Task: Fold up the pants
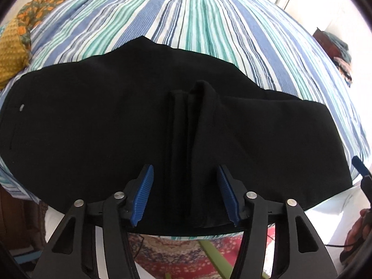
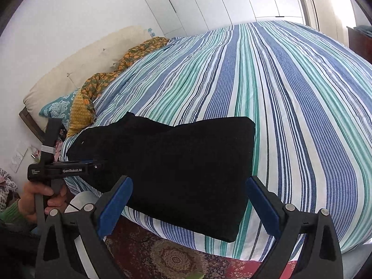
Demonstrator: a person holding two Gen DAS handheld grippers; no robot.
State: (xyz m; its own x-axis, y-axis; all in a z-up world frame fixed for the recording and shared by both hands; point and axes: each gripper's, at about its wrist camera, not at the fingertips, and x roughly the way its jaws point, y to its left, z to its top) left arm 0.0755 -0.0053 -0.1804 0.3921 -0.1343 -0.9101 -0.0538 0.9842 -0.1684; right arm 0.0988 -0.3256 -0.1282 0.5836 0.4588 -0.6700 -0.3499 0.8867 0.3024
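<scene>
the left gripper (image 1: pixel 186 193) is spread wide and grips nothing, its blue pads either side of a raised fold in the black pants (image 1: pixel 116 121). the right gripper (image 2: pixel 188 207) gapes just as wide, empty. beyond, the folded pants lie at the near edge of the striped bedspread (image 2: pixel 290 93).

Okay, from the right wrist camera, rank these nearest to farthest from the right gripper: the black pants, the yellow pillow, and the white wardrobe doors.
From the right gripper:
1. Black pants, folded, directly ahead at the bed's near edge.
2. Yellow pillow, farther back on the left, by the headboard.
3. White wardrobe doors, beyond the bed, along the far wall.
</scene>
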